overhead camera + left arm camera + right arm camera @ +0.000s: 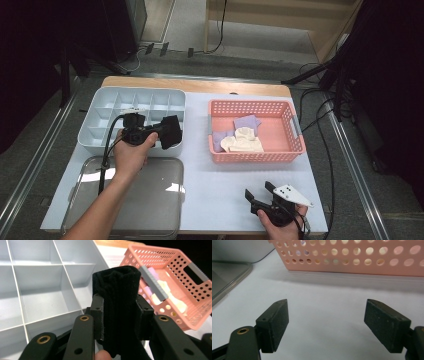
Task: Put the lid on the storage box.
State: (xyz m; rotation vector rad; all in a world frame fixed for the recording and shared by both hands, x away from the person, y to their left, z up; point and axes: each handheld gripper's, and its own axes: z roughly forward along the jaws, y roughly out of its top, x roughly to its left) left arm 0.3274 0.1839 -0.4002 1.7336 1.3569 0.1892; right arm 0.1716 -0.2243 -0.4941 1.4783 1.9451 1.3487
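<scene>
between the left gripper [120, 312] fingers, a rolled black sock [120, 297] stands upright

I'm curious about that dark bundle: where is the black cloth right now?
In the high view the black cloth is clamped in the left tool, over the near right corner of the grey divided tray, left of the pink basket.

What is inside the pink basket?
The pink basket holds folded cloths: purple ones and cream ones lying partly on top of them. Anything under that pile is covered, so I cannot tell.
</scene>
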